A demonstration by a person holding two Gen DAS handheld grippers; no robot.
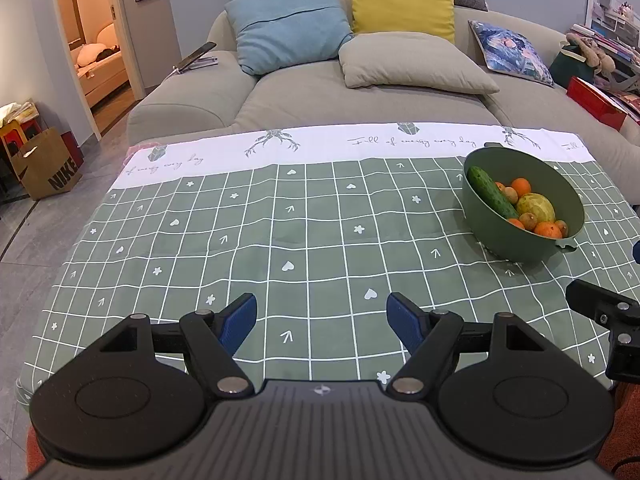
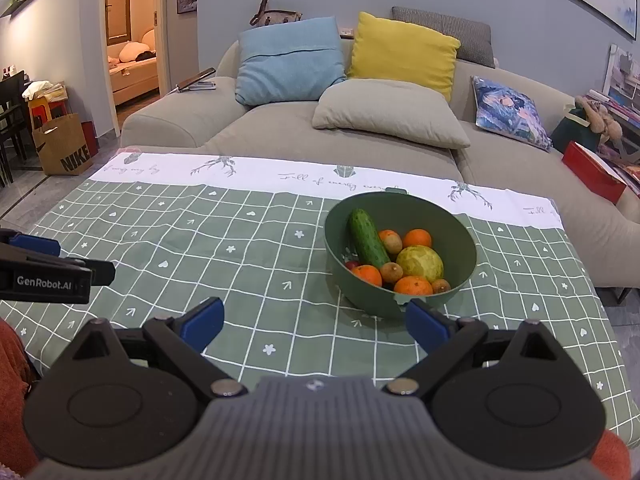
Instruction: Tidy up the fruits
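- Both jaw sets stand spread wide with nothing between the blue pads: left gripper (image 1: 322, 322), right gripper (image 2: 314, 322).
- Fruit location: all visible produce sits inside the green bowl (image 2: 460, 236), which rests on the checked cloth (image 2: 240, 264) toward the table's right side.
- Bowl contents: a cucumber (image 2: 368, 238) leaning against the left inner wall, several oranges (image 2: 414, 285), small brown fruits (image 2: 391, 271), one large yellow-green fruit (image 2: 420, 263), and a red item near the cucumber's base, too hidden to identify.
- No fruit lies on the cloth in either view.
- Stage: the layout fits two cases, fruit gathered into the bowl as the finished result, or a mixed bowl waiting to be sorted out onto the cloth. The views do not settle which.
- Handling guidance, should any piece be gripped: approach from above, centre the pads on the widest part of a round fruit, and close gently; the items are packed touching, so neighbours may roll. Grip the cucumber across its short axis.
- Right gripper pose: low over the cloth, level, aimed at the bowl, with its right finger just at the bowl's near rim.
- Left gripper pose: low over bare cloth, well left of the bowl, aimed toward the sofa (image 1: 320, 96).
- Grippers sit side by side, each visible at the edge of the other's view.
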